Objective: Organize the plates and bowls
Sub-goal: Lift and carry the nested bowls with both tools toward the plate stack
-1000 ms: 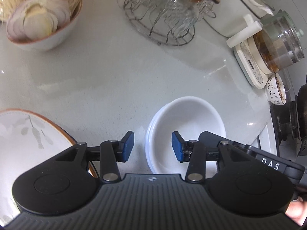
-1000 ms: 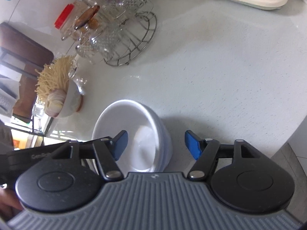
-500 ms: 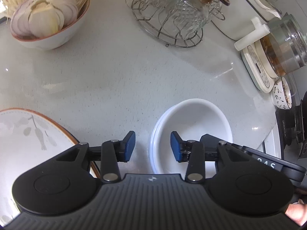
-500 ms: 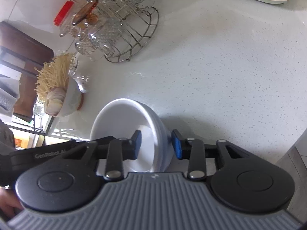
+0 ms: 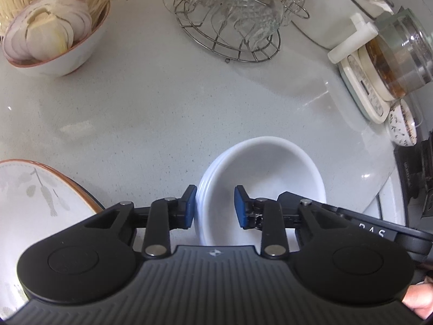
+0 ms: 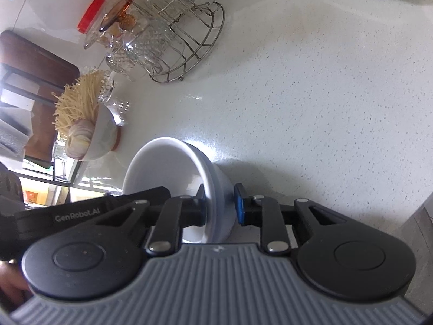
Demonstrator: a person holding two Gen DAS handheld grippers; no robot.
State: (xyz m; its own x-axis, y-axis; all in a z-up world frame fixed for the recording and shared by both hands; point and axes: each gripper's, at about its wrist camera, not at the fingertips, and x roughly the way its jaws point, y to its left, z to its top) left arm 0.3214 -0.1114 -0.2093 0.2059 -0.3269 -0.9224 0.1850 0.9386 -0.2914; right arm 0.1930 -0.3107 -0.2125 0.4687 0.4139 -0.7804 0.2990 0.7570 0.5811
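My left gripper straddles the near rim of the stack of white bowls at 6 o'clock in its view, 1 blue pad outside the wall and 1 inside, with small gaps on both sides, so it grips nothing. My right gripper brackets the opposite rim of the same stack, its pads drawn close around the wall; I cannot tell whether they press it. The stack sits on the speckled white counter. A leaf-patterned plate lies at 8 o'clock, an onion bowl at 11, a wire rack of glassware at 12, and a glass kettle at 2.
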